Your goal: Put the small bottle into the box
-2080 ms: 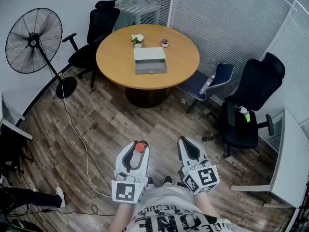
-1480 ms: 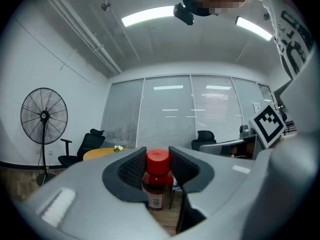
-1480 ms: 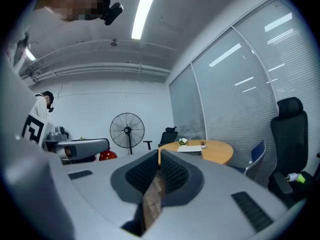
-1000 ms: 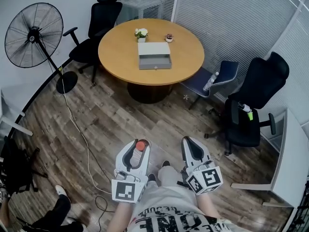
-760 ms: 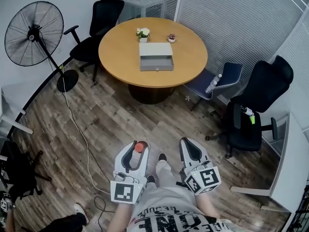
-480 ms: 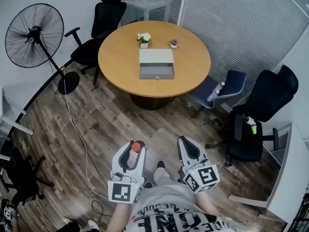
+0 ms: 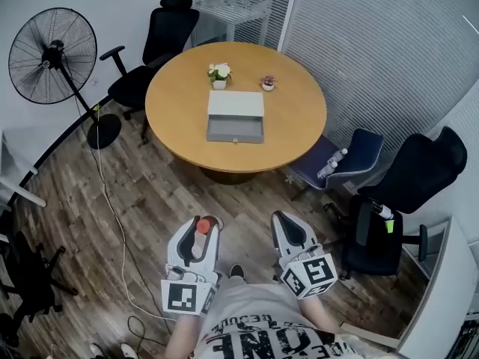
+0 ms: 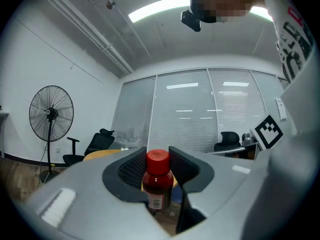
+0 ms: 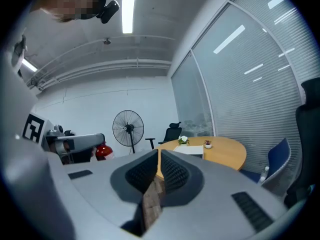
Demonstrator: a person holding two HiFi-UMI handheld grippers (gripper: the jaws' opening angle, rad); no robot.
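A small bottle with a red cap and dark red body stands upright between the pads of my left gripper, which is shut on it over the wooden floor. The left gripper view shows the bottle gripped at its shoulders. My right gripper is beside it, shut with nothing in its jaws, as the right gripper view confirms. The grey-white box, like an open drawer, lies in the middle of the round wooden table ahead, well beyond both grippers.
Two small plant pots sit behind the box. A standing fan is at the left, with a cable across the floor. Black chairs and a blue chair ring the table. A white desk is at the right.
The table and box have drawn nearer and sit lower in the head view. Both grippers keep their pose, the left one still gripping the bottle.
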